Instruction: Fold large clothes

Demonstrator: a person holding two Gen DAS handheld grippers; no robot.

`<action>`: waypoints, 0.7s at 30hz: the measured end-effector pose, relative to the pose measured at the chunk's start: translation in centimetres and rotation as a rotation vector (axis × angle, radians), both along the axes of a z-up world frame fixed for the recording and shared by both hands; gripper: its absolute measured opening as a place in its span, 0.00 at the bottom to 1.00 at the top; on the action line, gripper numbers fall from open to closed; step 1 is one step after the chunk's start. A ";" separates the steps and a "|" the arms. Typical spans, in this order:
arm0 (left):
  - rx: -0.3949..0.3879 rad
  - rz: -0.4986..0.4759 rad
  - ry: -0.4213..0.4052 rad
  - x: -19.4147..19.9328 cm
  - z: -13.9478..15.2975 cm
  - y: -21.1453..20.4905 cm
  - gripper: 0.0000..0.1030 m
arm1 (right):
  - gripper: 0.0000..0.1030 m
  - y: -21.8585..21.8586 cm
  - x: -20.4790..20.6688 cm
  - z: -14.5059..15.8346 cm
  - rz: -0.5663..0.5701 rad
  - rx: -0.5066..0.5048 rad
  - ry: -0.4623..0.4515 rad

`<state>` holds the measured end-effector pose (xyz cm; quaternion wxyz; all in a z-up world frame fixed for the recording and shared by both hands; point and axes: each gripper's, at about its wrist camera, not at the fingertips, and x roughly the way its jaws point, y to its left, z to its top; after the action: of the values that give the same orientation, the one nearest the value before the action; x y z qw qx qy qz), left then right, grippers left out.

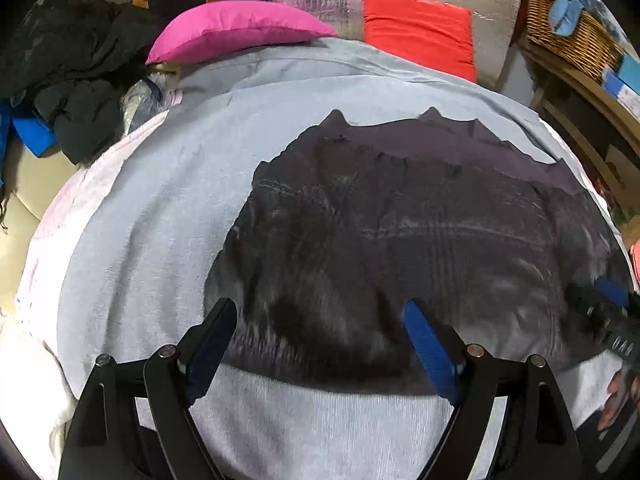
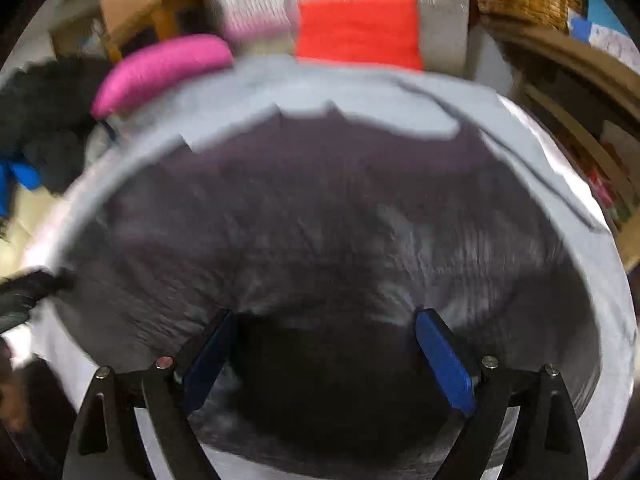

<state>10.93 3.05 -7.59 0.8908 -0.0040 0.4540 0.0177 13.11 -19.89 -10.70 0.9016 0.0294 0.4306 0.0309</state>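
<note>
A large dark grey ribbed garment (image 1: 400,240) lies spread on a pale blue-grey sheet (image 1: 152,216) over a bed. My left gripper (image 1: 320,312) is open and empty, its blue-padded fingers hovering over the garment's near left edge. My right gripper (image 2: 324,320) is open and empty, low over the garment (image 2: 320,216), which fills most of its blurred view. The right gripper also shows at the right edge of the left wrist view (image 1: 608,312). The garment's far edge is jagged and wrinkled.
A pink pillow (image 1: 236,28) and a red pillow (image 1: 420,32) lie at the head of the bed against silver padding. A heap of dark clothes (image 1: 72,64) lies at the left. A wicker basket (image 1: 568,32) sits on wooden shelves at the right.
</note>
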 end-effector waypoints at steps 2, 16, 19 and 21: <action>0.010 0.004 -0.018 -0.7 0.3 0.1 0.84 | 0.90 -0.1 -1.1 1.7 -0.005 0.045 -0.036; -0.042 0.013 -0.024 -2.1 0.9 0.6 0.84 | 0.97 0.8 -5.1 3.7 -0.011 0.011 -0.105; -0.057 0.009 -0.056 -2.8 1.7 0.4 0.84 | 0.97 0.5 -6.9 5.3 -0.030 0.024 -0.152; -0.053 0.000 -0.099 -3.6 2.5 -0.1 0.84 | 0.97 0.3 -8.0 5.5 -0.051 0.025 -0.171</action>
<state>7.38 2.92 -5.06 0.9117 -0.0283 0.4098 0.0055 5.12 -19.55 -5.20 0.9350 0.0491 0.3509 0.0156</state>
